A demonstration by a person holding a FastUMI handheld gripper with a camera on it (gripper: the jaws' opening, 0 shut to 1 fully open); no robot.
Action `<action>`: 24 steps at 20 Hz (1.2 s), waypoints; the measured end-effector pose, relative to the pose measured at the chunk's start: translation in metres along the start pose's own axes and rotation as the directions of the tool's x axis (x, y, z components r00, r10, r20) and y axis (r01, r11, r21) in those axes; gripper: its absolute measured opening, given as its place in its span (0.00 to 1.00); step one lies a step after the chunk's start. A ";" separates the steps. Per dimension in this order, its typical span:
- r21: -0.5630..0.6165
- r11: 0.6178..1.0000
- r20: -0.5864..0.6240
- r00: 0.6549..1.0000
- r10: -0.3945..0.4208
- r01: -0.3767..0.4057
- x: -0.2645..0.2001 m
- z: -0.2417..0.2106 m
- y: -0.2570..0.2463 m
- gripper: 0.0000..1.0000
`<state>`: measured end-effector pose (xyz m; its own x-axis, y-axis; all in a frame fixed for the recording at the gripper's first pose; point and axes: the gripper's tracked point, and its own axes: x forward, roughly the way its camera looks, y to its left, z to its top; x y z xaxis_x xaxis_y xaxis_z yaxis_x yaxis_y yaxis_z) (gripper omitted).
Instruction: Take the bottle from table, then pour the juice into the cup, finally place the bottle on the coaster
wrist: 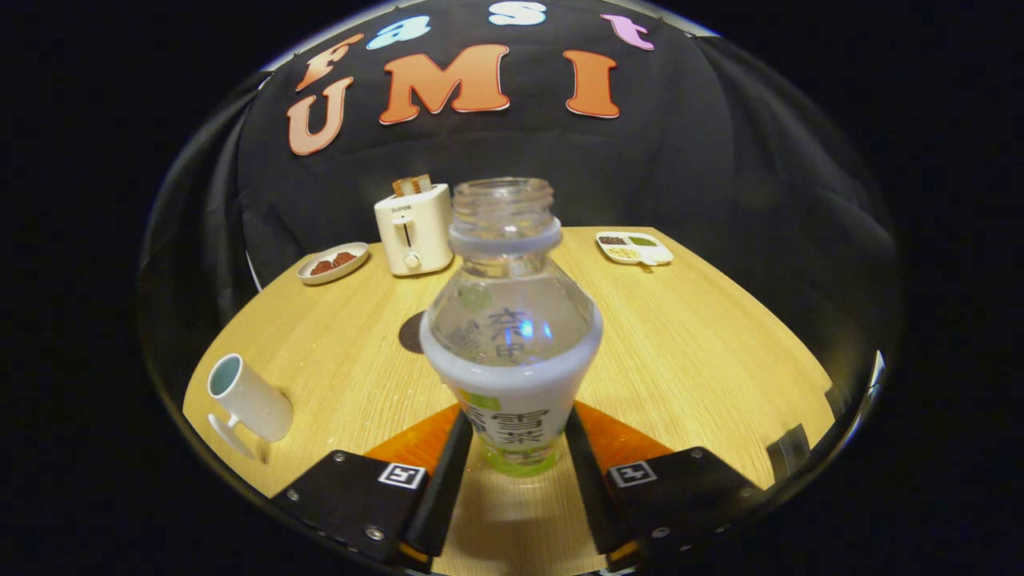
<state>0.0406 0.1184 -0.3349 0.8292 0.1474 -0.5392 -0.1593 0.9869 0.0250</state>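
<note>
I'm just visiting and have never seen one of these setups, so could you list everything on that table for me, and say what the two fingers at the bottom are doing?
bottle: one, clear, white and green label, cap off, upright between the two fingers.
coaster: one, dark, round, just beyond the bottle, mostly hidden by it.
cup: one, white, with a handle, left of the fingers near the table's edge.
toaster: one, cream, with toast in its slot, far side of the table.
plate: one, pale, with reddish-brown pieces, beside the toaster.
divided tray: one, white, with small portions of food, far right.
table: one, light wood.
gripper: one, both fingers pressed against the bottle's lower sides.
</note>
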 end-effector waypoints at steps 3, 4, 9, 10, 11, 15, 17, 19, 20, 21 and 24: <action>-0.028 0.999 -0.033 0.999 0.014 -0.014 -0.006 -0.001 0.008 0.61; -0.035 0.999 -0.042 0.999 0.007 -0.008 -0.008 -0.001 0.010 0.59; -0.125 0.992 -0.040 0.999 -0.034 0.028 -0.024 0.013 0.018 0.57; -0.151 0.988 -0.021 0.999 -0.036 0.033 -0.027 0.020 0.022 0.57; -0.183 0.982 -0.004 0.999 -0.041 0.039 -0.030 0.029 0.026 0.57; -0.328 0.942 0.056 0.997 -0.054 0.069 -0.040 0.058 0.048 0.57; -0.421 0.904 0.085 0.995 -0.043 0.075 -0.042 0.068 0.063 0.57; -0.512 0.854 0.116 0.993 -0.036 0.091 -0.043 0.078 0.077 0.57; -0.547 0.832 0.124 0.992 -0.031 0.095 -0.043 0.080 0.085 0.57; -0.576 0.812 0.129 0.991 -0.028 0.098 -0.042 0.082 0.093 0.57; -0.664 0.740 0.150 0.989 -0.007 0.106 -0.039 0.083 0.118 0.57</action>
<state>0.0340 0.2347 -0.2409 0.9012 0.1488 -0.4070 -0.3858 0.7031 -0.5973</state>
